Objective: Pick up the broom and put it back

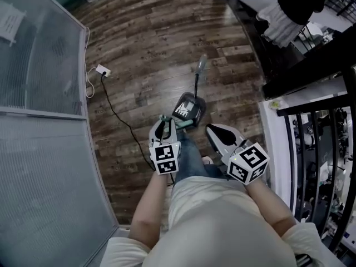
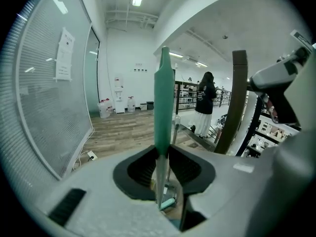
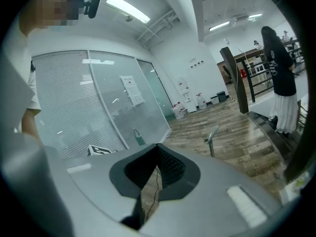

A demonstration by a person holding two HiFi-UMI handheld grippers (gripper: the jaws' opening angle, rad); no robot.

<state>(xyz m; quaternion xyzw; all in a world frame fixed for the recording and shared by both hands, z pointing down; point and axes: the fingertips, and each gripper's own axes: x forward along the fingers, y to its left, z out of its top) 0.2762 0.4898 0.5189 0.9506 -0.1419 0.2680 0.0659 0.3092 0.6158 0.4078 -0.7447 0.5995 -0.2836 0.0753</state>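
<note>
- My left tool [image 2: 163, 150] is clamped on the broom [image 2: 163, 102]. Its pads grip the shaft just where the teal grip ends and the grey shaft begins.
- The broom's long axis runs nearly upright, crossing the jaws at right angles. The teal grip rises above the tool and the thin shaft drops below it toward the wooden floor [image 1: 144, 38].
- My right tool [image 3: 157, 147] has its jaws together with nothing between them. It hangs just beside the left one, on the side away from the glass partition [image 1: 39, 65].
- The move ahead turns on the dark dustpan [image 1: 189, 109], which stands on the floor just ahead of both tools. Its own grey handle [image 1: 200, 65] leans away from me.
- I judge that to be the put-back spot, so the broom must travel forward and down. The left tool is the nearer one and already holds it.
- The head view gives the layout but shortens the broom almost to nothing.
- The left gripper view shows the grip and the broom's whole length. It also shows the dustpan's handle standing close behind the shaft.
- The right gripper view shows neither the grip nor the dustpan's body.
</note>
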